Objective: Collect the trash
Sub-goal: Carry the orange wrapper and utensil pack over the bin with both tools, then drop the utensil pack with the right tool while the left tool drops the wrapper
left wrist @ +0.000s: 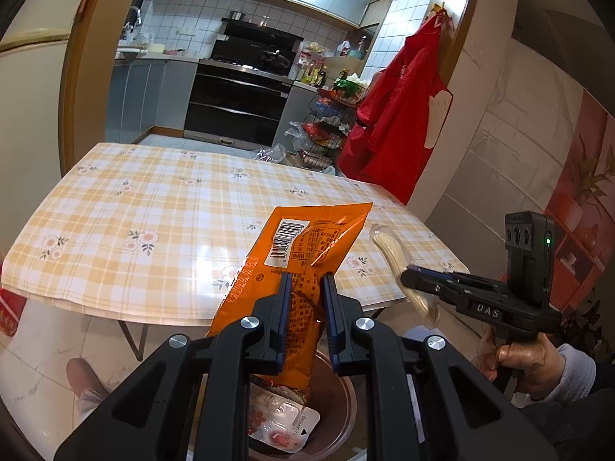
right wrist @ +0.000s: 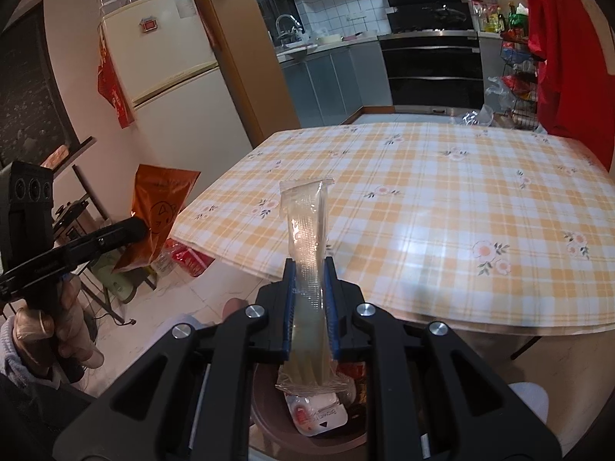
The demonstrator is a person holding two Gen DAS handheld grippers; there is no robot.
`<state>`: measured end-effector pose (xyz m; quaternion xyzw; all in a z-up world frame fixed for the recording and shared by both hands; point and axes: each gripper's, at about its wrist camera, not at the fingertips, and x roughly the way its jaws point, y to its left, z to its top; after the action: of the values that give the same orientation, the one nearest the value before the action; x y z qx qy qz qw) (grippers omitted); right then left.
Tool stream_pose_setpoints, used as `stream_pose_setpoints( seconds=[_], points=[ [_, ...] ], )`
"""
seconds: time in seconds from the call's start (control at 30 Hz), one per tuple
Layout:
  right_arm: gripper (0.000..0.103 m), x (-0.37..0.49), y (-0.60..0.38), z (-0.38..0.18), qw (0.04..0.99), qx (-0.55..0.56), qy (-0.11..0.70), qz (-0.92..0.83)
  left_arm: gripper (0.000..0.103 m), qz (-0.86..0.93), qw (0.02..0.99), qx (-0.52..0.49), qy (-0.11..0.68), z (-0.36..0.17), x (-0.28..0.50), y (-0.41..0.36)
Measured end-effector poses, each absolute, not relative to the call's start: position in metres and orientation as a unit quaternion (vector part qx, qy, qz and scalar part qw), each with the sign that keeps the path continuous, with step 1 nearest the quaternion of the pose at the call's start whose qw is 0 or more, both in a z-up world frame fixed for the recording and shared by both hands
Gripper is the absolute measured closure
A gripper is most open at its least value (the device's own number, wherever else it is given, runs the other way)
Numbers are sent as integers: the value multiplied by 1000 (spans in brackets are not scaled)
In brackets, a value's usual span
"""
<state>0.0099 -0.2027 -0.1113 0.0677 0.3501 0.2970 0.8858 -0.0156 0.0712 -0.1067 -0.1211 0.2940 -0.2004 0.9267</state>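
So both grippers have trash in them right now. The left gripper [left wrist: 305, 319] has its jaws clamped tight on a crinkly orange plastic snack bag [left wrist: 303, 253] with a white barcode label on it. The bag sticks up and forward from the blue pads, and its lower end hangs down over a round brown plastic trash bin [left wrist: 338, 403] sitting on the floor right below.

The right gripper [right wrist: 310, 307] is pinched shut on a long clear plastic wrapper [right wrist: 307, 230], kind of yellowish at the bottom. It stands almost upright between the pads, and its bottom edge dangles just above the same bin [right wrist: 269, 418]. In the left wrist view you can see that wrapper [left wrist: 388, 253] from the side, poking out of the right gripper [left wrist: 413, 280], which a hand [left wrist: 526, 365] in a grey sleeve holds by the grip.

Inside the bin there's already a white blister-style packet with red print [left wrist: 284, 422], plus some other wrappers I can't really make out.

Both bits of trash are off the table and over the bin, near the front edge of the table with the yellow-and-white checked flowery cloth [left wrist: 153, 211]. Nothing else is lying on that cloth in either view. Behind it is a kitchen with a black oven [left wrist: 238, 96], and a red apron [left wrist: 399, 115] hangs by the doorway.
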Motion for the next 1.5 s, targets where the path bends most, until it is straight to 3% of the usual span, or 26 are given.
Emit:
stream_pose_setpoints(
  seconds=[0.17, 0.47, 0.53, 0.57, 1.27, 1.3, 1.33, 1.4, 1.5],
  points=[
    [83, 14, -201, -122, 876, 74, 367, 306, 87, -194, 922, -124, 311, -119, -10, 71],
    [32, 16, -206, -137, 876, 86, 372, 296, 87, -195, 909, -117, 348, -145, 0, 61],
    [13, 16, -210, -136, 883, 86, 366, 280, 87, -197, 908, -112, 352, -147, 1, 58],
    [11, 17, -214, -135, 888, 89, 360, 271, 87, -200, 906, -109, 356, -149, 2, 55],
    [9, 26, -243, -138, 901, 112, 359, 215, 85, -259, 881, -78, 389, -165, 12, 14],
    [9, 26, -243, -139, 901, 112, 360, 215, 79, -260, 881, -76, 389, -165, 13, 13],
    [9, 27, -243, -139, 900, 113, 362, 216, 61, -259, 881, -75, 389, -166, 15, 13],
    [9, 27, -243, -140, 899, 113, 364, 215, 42, -251, 884, -80, 387, -166, 15, 15],
    [9, 27, -242, -140, 899, 108, 366, 213, 34, -231, 891, -89, 379, -164, 15, 23]
  ],
)
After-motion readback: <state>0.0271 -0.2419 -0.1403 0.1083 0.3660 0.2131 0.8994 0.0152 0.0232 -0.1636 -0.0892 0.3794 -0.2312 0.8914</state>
